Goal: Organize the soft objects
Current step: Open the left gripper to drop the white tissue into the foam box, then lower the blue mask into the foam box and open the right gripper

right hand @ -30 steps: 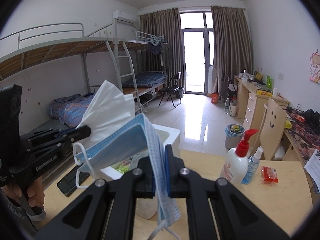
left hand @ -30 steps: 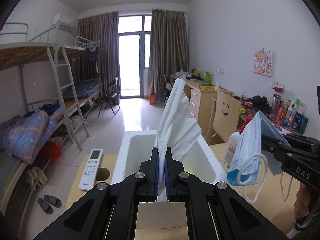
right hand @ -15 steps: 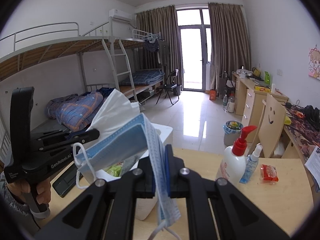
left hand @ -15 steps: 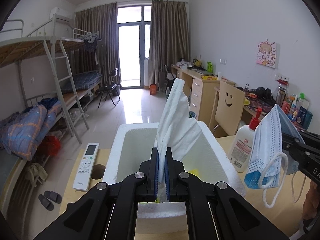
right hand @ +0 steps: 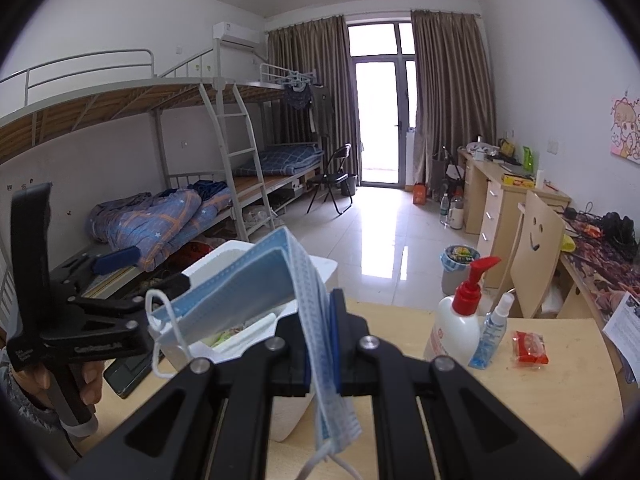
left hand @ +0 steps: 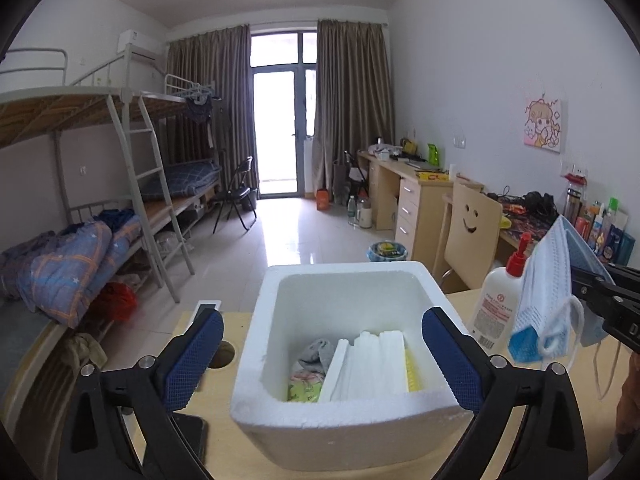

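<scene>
Face mask point(right hand: 304, 304), blue pleated type, is clamped between the pads of the right gripper point(right hand: 320, 344); it rises folded toward frame centre, one ear loop hanging at left, the rest drooping below the jaws. In the left wrist view the same mask point(left hand: 540, 304) sits at right edge, beside the white pump bottle point(left hand: 500, 312).

Left gripper point(left hand: 320, 364): jaws opening, blue pads spread wide to either side of the white foam box point(left hand: 348, 428), nothing between them. Box fills lower centre of that view.

Inside the box: white folded tissue point(left hand: 368, 364) lying flat at centre, grey cloth point(left hand: 316, 354) at its left, a green-printed packet point(left hand: 304, 390) at lower left, a yellow item point(left hand: 414, 374) at right against the wall.

Surroundings, right wrist view: left gripper body and the hand point(right hand: 64, 380) holding it occupy lower left, in front of the box. On the wooden table point(right hand: 540, 408), lower right: pump bottle with red head, small blue spray bottle point(right hand: 490, 332) just beside it, red packet point(right hand: 530, 346) near that. Dark phone point(right hand: 126, 372) lies at left of the box.

Left wrist view: round hole in the tabletop point(left hand: 222, 354) left of the box, partly behind the left pad.
</scene>
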`<state>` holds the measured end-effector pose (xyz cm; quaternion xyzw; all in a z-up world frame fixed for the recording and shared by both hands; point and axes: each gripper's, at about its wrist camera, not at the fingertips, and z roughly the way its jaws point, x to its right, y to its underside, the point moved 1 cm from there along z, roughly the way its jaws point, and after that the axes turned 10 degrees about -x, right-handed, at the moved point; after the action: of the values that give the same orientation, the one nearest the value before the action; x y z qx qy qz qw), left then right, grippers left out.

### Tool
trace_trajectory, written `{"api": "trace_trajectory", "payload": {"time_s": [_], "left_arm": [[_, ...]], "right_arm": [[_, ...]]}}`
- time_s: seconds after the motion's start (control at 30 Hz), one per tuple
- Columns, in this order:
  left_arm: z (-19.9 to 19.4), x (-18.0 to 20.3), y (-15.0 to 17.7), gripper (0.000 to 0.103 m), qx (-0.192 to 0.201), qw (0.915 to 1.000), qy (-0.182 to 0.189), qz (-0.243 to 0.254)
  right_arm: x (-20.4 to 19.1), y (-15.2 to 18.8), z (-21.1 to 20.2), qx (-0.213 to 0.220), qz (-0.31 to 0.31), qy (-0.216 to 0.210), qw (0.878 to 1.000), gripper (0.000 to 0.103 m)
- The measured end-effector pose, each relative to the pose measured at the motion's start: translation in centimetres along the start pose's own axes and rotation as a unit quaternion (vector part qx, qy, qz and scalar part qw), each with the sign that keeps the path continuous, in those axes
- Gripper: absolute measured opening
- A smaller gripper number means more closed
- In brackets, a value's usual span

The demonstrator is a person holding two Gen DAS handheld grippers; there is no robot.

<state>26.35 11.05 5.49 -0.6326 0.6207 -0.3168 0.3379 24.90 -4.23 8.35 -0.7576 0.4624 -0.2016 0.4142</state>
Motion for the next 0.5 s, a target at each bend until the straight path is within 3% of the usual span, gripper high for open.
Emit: {"api": "trace_trajectory", "payload": {"time_s": [0.5], "left_arm": [[-3.2,-1.3,1.2,0.101,0.018,0.9997,-0.013,-0.009]], "right_arm": [[-0.9,-0.6,0.3,0.004,-0.005,-0.004,1.0,0.01]]}}
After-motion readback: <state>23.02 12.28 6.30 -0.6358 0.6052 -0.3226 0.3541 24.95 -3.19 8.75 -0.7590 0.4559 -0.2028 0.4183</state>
